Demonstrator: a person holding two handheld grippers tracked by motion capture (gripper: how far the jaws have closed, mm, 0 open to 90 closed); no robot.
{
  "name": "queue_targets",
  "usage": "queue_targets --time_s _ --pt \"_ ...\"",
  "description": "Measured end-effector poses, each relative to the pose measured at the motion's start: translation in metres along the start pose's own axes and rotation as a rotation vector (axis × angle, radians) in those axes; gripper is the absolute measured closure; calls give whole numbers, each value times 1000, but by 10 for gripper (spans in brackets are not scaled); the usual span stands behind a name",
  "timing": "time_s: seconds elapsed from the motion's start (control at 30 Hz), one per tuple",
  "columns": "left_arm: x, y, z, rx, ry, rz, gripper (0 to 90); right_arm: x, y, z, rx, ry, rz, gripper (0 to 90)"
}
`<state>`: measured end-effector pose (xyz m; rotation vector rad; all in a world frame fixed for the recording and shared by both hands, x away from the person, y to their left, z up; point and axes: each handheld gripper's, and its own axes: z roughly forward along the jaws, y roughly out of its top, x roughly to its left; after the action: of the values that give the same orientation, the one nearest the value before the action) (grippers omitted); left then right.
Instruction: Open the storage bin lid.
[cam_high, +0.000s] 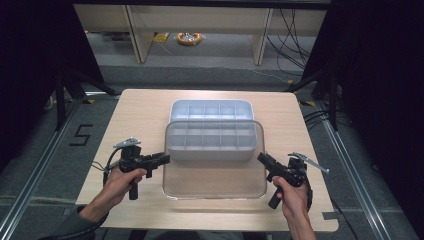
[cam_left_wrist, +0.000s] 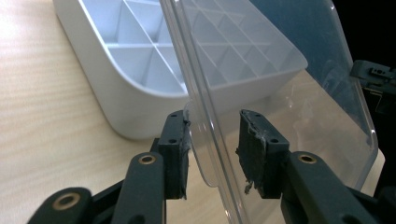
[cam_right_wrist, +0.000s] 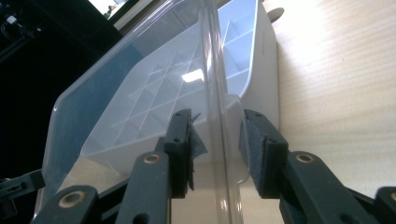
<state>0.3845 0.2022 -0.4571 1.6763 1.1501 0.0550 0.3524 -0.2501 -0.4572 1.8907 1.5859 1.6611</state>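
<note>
A white compartment tray (cam_high: 210, 103) stands in the middle of the table. A clear plastic lid (cam_high: 215, 182) lies slanted over it, its far edge above the tray and its near edge close to the tabletop. My left gripper (cam_high: 166, 159) is at the lid's left edge and my right gripper (cam_high: 260, 157) at its right edge. In the left gripper view the lid (cam_left_wrist: 299, 116) runs between the open jaws of the gripper (cam_left_wrist: 212, 144), with the tray (cam_left_wrist: 116, 93) behind. The right gripper (cam_right_wrist: 217, 144) likewise straddles the lid's rim (cam_right_wrist: 93, 107) with gaps on both sides, next to the tray (cam_right_wrist: 266, 74).
The light wooden table (cam_high: 140, 115) has bare room left, right and in front of the tray. Dark curtains and stand legs flank it. Beyond the far edge lie desk legs, cables and a yellow coil (cam_high: 189, 38) on the floor.
</note>
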Motion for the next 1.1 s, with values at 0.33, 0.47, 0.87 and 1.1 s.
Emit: queue_targets --time_s 0.33,0.47,0.87,1.1 --pt "-1 -25 -5 44 7 6 621 -6 -24 -10 44 5 -41 647" --pt "-2 -31 -8 51 7 13 619 -5 -31 -14 46 11 -63 643" --pt "-8 -49 -14 75 12 27 616 -5 -48 -25 61 4 -73 631" --pt "-7 -55 -16 90 1 27 617 -2 -56 -32 80 -24 -79 631"
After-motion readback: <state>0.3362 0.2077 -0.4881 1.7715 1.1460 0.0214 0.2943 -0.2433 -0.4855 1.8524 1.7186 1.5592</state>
